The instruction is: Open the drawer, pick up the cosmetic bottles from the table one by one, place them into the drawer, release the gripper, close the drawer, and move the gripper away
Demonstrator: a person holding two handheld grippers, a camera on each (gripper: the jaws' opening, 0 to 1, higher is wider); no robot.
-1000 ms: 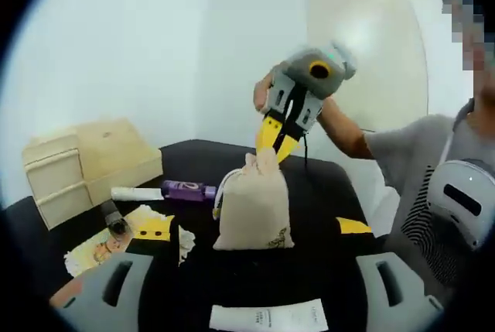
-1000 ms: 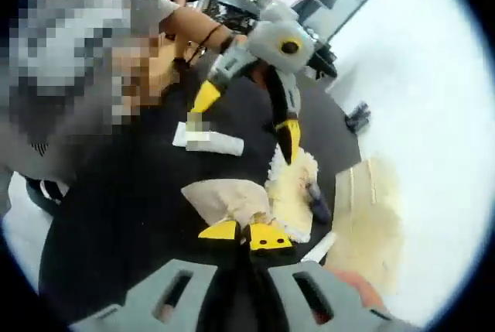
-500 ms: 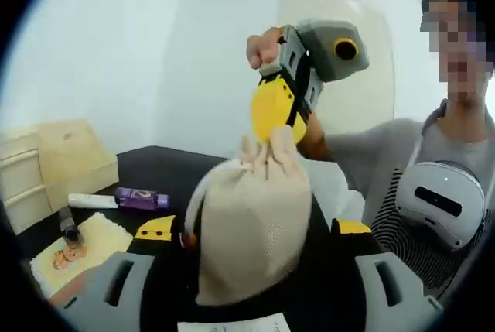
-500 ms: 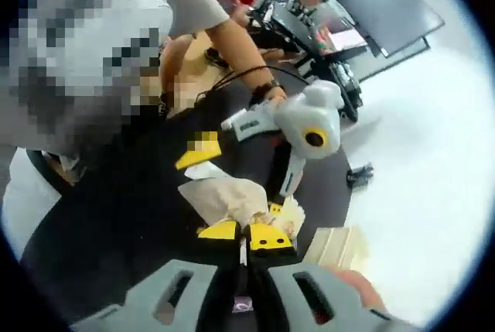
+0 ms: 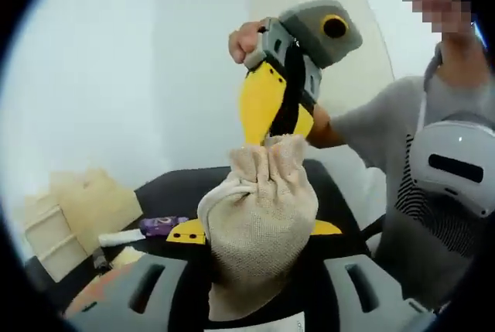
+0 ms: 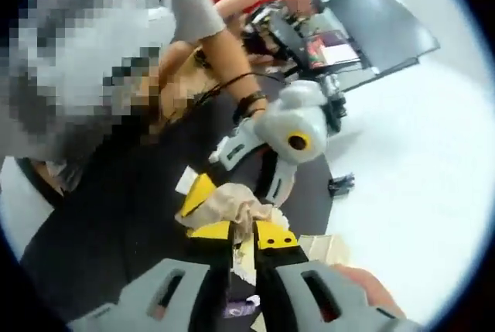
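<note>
A beige cloth drawstring bag (image 5: 259, 220) hangs in the air. My right gripper (image 5: 272, 137) is shut on its gathered neck from above; in the right gripper view its yellow jaws (image 6: 244, 233) pinch the bunched cloth (image 6: 232, 202). My left gripper (image 5: 255, 230) is open, with its yellow tips standing on either side of the bag's body. I cannot tell whether they touch it. A purple cosmetic bottle (image 5: 162, 225) and a white tube (image 5: 120, 237) lie on the black table (image 5: 178, 189). The wooden drawer chest (image 5: 73, 212) stands at the left with its drawers shut.
The person holding the grippers stands at the right, with a white device (image 5: 456, 169) on the chest. A small dark bottle (image 5: 99, 258) lies near the tube. Other people and desks show in the background (image 6: 309, 30) beyond the table.
The right gripper has lifted the bag off the table by its neck. The bag now hangs higher and closer, between the left gripper's jaws. Both cameras have shifted.
</note>
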